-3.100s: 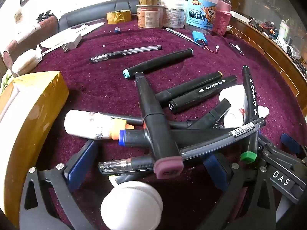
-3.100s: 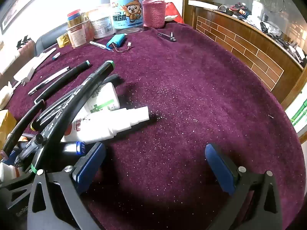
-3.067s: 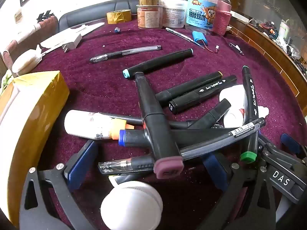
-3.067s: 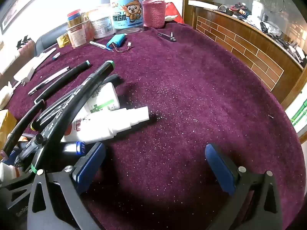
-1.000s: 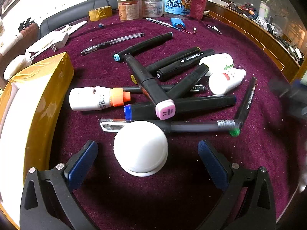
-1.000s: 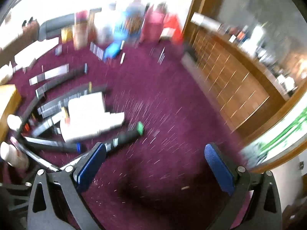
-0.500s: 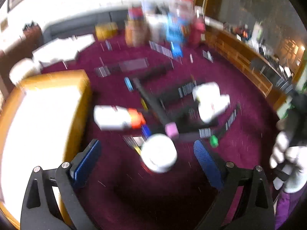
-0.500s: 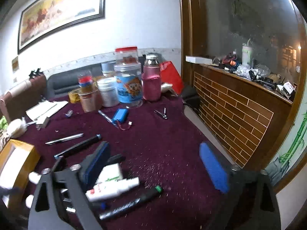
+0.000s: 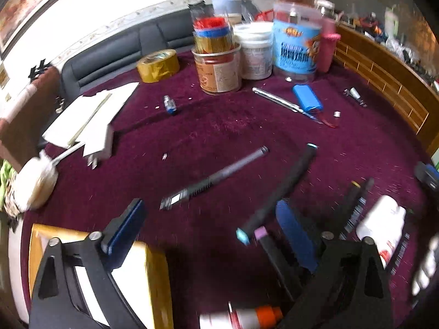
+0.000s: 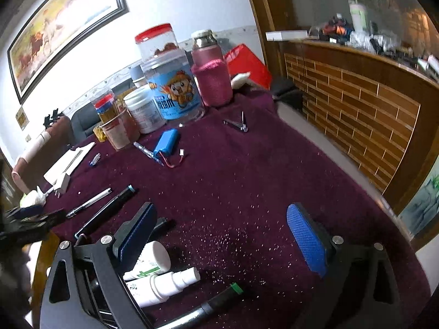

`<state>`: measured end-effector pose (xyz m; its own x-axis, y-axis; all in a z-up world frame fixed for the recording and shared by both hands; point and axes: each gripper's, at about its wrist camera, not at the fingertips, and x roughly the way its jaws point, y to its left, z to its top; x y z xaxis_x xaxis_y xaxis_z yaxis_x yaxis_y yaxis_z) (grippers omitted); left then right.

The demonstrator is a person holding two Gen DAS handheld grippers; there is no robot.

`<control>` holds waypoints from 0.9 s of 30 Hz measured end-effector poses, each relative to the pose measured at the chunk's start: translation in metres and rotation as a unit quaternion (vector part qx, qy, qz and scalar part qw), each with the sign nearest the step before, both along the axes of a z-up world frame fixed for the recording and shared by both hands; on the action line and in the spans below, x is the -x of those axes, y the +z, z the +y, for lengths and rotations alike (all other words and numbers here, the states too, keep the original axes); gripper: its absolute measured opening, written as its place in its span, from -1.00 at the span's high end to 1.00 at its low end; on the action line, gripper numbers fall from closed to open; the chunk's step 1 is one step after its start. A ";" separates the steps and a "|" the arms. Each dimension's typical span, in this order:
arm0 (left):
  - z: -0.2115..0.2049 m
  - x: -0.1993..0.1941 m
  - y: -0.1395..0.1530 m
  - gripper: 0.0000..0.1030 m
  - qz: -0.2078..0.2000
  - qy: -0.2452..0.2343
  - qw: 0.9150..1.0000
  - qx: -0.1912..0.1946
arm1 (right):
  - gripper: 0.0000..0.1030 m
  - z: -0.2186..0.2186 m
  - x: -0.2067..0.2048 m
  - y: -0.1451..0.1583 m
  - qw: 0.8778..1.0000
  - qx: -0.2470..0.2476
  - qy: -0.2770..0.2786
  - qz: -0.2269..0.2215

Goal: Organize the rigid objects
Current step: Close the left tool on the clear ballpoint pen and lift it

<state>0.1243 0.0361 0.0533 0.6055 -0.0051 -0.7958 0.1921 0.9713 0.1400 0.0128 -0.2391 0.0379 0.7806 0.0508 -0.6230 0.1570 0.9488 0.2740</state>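
On the purple cloth, my left gripper hovers with its jaws closing; only the teal tip of a black marker lies on the cloth below the gap, and nothing is gripped. A clear pen lies just ahead. A pink-capped marker, more markers and a white bottle sit at the right, an orange-capped bottle at the bottom. My right gripper is closing over bare cloth. Beside its left finger lie two white bottles and a green-tipped marker.
A yellow-edged box sits under my left finger. Jars, a tape roll, a blue battery pack, papers and a white plug crowd the far side. A nail clipper lies near the wooden counter.
The left view has swung up and towards the far side of the table; the marker pile slid to the lower right and the round white cap left view. Both jaws narrowed slightly.
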 end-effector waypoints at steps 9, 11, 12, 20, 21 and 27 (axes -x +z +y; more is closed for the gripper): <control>0.001 -0.053 -0.038 -0.20 0.083 -0.039 0.996 0.003 | -0.80 0.005 -0.007 -0.007 0.999 -0.006 0.018 0.026; 0.005 -0.053 -0.036 0.45 0.104 -0.050 0.992 0.041 | -0.80 0.006 -0.008 -0.008 0.999 -0.007 0.019 0.029; 0.005 -0.051 -0.035 0.54 0.113 -0.056 0.990 0.056 | -0.80 0.005 -0.008 -0.009 0.999 -0.008 0.018 0.031; -0.012 -0.008 -0.034 0.70 0.116 -0.071 0.991 0.013 | -0.80 0.001 -0.010 -0.014 0.998 -0.026 0.017 0.051; -0.012 -0.008 -0.034 0.66 0.111 -0.065 0.992 0.015 | -0.80 0.001 -0.010 -0.014 0.998 -0.025 0.016 0.050; -0.013 -0.013 -0.034 0.86 0.088 -0.045 0.995 0.030 | -0.80 0.002 -0.010 -0.014 0.999 -0.015 0.010 0.048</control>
<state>0.1372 0.0233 0.0197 0.4516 -0.1041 -0.8861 0.2956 0.9545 0.0386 0.0227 -0.2373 0.0243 0.7161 0.0843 -0.6929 0.1659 0.9437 0.2862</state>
